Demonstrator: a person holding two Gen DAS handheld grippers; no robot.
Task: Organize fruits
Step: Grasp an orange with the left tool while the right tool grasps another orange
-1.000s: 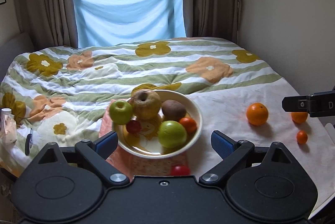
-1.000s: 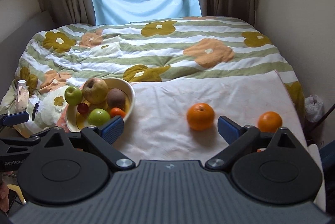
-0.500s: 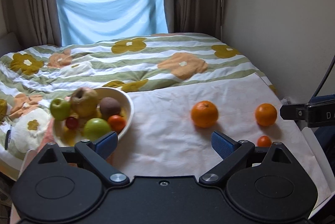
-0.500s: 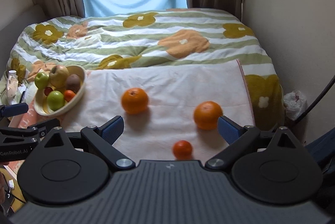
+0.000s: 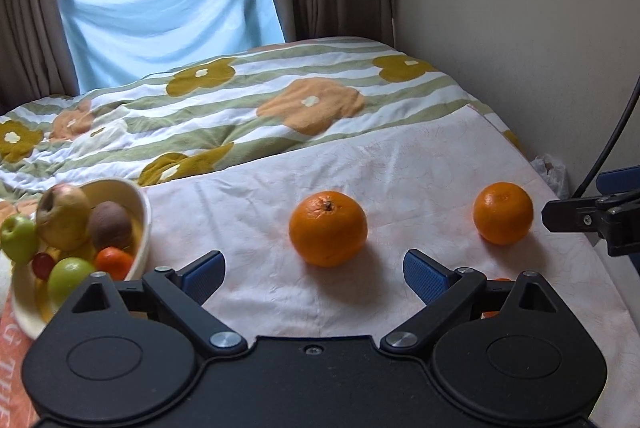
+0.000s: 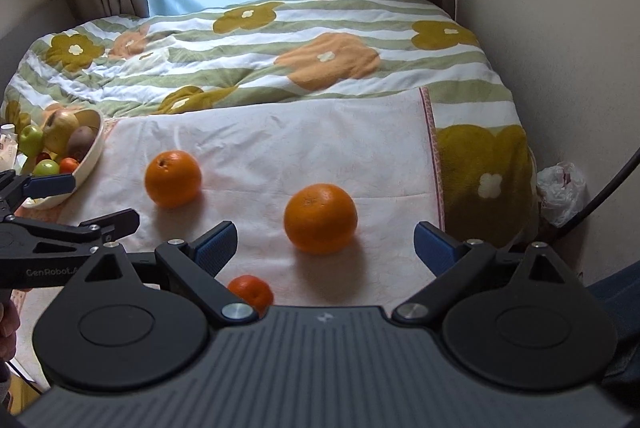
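Two claws, and you're holding both wide open with nothing in them. Your left claw (image 5: 314, 270) is pointing straight at the near orange (image 5: 328, 227), sitting on the pink cloth (image 5: 400, 164) just ahead. Your right claw (image 6: 325, 248) is lining up on the other orange (image 6: 320, 218). The bowl (image 5: 141, 216) is sitting off to the left, so the left claw looks nearer to it.

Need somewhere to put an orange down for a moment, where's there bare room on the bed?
Free: pale cloth between bowl and left orange, and beyond right orange toward the quilt. Crowded: inside the bowl and around the small tangerine.
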